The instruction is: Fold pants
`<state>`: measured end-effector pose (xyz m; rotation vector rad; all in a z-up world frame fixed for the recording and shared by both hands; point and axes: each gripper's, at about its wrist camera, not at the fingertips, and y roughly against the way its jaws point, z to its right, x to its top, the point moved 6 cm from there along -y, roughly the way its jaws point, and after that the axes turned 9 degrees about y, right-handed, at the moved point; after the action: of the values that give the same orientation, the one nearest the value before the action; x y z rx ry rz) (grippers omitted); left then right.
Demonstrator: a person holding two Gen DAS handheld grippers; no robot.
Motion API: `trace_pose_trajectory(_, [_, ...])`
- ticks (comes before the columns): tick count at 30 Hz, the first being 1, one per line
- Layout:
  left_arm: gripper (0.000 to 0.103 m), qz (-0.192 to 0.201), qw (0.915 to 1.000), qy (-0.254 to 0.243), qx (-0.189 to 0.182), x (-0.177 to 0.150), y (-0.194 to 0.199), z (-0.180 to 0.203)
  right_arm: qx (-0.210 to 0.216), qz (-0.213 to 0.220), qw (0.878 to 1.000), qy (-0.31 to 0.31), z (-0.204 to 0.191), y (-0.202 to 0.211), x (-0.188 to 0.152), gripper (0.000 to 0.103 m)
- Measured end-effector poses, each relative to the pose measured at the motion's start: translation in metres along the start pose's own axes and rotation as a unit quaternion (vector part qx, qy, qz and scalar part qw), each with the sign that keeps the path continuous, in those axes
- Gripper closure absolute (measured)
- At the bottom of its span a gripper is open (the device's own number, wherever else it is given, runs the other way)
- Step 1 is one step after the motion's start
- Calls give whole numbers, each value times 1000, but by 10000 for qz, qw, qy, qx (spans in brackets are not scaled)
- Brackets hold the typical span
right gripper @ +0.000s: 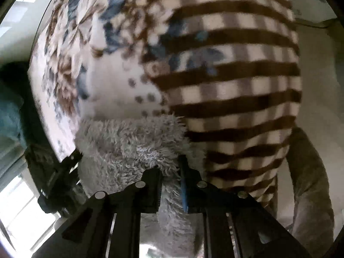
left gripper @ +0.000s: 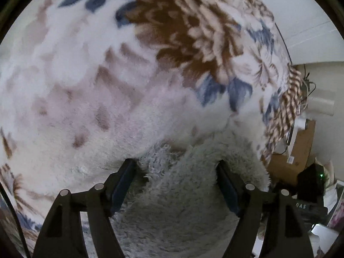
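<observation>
The pants [left gripper: 185,193] are a fluffy pale grey fleece, lying bunched on a floral blanket [left gripper: 107,64]. In the left wrist view my left gripper [left gripper: 175,172] stands open over them. Its two fingers [left gripper: 123,182] are wide apart, with the fleece lying loose between them and spreading past the right one. In the right wrist view my right gripper [right gripper: 171,169] is shut on a thick fold of the pants [right gripper: 133,142]. The shaggy pile bulges out on both sides of its narrow jaws. The rest of the garment is hidden below the grippers.
The blanket's brown checked border [right gripper: 236,86] drapes over the bed's edge. Beyond that edge are a cardboard box [left gripper: 301,146], cables and a black device with a green light [left gripper: 311,178]. A bright window [right gripper: 23,204] and a dark teal cloth [right gripper: 10,111] show at the left.
</observation>
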<state>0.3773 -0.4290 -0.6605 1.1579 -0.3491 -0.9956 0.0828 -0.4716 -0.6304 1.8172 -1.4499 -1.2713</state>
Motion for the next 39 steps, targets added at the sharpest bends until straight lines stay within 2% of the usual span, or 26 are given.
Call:
trace_pose_trajectory(2, [30,83,9999,-45,-50,0,9,6,234,-46,9993,277,-13,9,2,82])
trace_pose_trajectory(4, [30,154,9999,-49,-48,3,16,13,232,-9,9987,456,-24,17,6,58])
trace_pose_trajectory(5, [30,154,9998,-85,-61,4,16,17,174,31,9983,561,-30,19,10,38])
trace_pose_trajectory(7, [30,124,9997,-198,2,9,9,27,-40,84,9970,768,-37,16,20,35])
trace_pose_trajectory(8, [30,106,9996,-240,63,12,3,31,-69,31,9965,831,-40,10,25,42])
trace_pose_trajectory(9, [30,110,9993,-287,201,15,-4,34,-159,41,9962,857,-40,6,29,68])
trace_pose_trajectory(10, [30,98,9991,-318,277,18,-10,34,-345,125,9955,870,-32,12,33,79])
trace_pose_trajectory(13, [28,102,9987,-259,433,25,-20,28,-741,293,9950,595,-14,8,48,99])
trace_pose_trajectory(15, [28,96,9993,-134,347,29,-21,24,-990,296,9943,267,12,6,57,100])
trace_pose_trajectory(16, [28,93,9995,-44,283,30,-20,23,-798,157,9967,43,22,3,58,100])
trace_pose_trajectory(19, [28,136,9996,-63,229,29,-14,24,-183,-25,9997,132,14,12,56,98])
trace_pose_trajectory(20, [29,135,9996,-104,241,28,-14,26,18,-14,9998,183,8,17,54,91])
trace_pose_trajectory(21, [29,136,9995,-139,268,28,-14,27,260,-14,9992,293,-2,24,51,67])
trace_pose_trajectory(22, [29,125,9995,-139,272,27,-13,26,231,-13,9989,412,-9,30,49,52])
trace_pose_trajectory(23, [29,114,9995,-119,264,27,-14,26,178,6,9984,535,-16,34,46,29])
trace_pose_trajectory(25, [29,111,9996,-77,256,27,-16,26,143,37,9960,882,-32,42,39,26])
trace_pose_trajectory(26, [29,115,9996,-66,260,27,-16,26,-35,-63,9931,1173,-41,38,35,26])
trace_pose_trajectory(27, [29,119,9995,-68,269,27,-16,25,-247,-134,9894,1424,-46,34,30,30])
trace_pose_trajectory(28, [29,129,9994,-85,298,27,-16,25,-513,-205,9832,1742,-51,27,25,38])
trace_pose_trajectory(29, [29,135,9993,-106,322,27,-17,26,-846,-216,9757,2012,-53,18,23,72])
trace_pose_trajectory(30, [29,131,9992,-131,344,26,-18,26,-1069,-271,9695,2191,-53,8,22,91])
trace_pose_trajectory(31, [29,118,9991,-173,381,25,-19,26,-1212,-211,9676,2205,-50,3,23,91])
trace_pose_trajectory(33, [28,111,9989,-220,402,24,-21,27,-1059,85,9808,1638,-33,6,34,91])
trace_pose_trajectory(34, [27,98,9990,-217,391,23,-23,27,-714,222,9922,995,-15,9,41,91])
trace_pose_trajectory(36, [26,107,9990,-208,370,23,-24,27,54,107,9999,1,9,1,42,92])
trace_pose_trajectory(39, [26,117,9993,-141,336,24,-25,26,1230,-52,9880,-937,25,-17,35,94])
